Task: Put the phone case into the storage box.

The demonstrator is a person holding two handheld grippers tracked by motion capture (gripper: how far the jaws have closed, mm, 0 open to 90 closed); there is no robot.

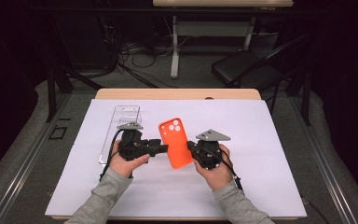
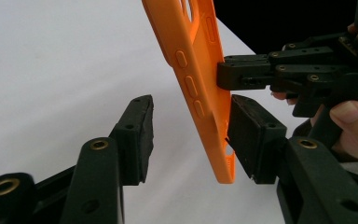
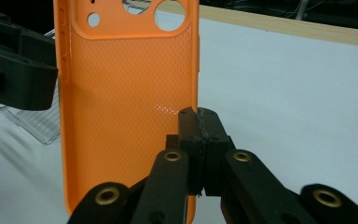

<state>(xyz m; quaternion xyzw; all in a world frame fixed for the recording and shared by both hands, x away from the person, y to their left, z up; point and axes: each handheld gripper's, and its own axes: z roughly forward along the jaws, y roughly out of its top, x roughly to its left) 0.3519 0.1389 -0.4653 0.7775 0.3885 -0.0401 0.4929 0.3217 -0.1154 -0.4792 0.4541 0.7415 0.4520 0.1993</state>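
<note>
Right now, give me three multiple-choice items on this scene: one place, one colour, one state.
1. Where does the clear tray lie?
A) by the left tongs
B) to the right of the right tongs
C) on the floor
2. What colour is the phone case?
A) blue
B) orange
C) black
3. What are the right tongs doing?
A) standing wide open
B) lying on the table
C) shut on the phone case's edge

Answers:
1. A: the high view shows it on the white sheet at the left hand.
2. B: it is orange in every view.
3. C: the right gripper view shows the pads pinching its edge.
</note>
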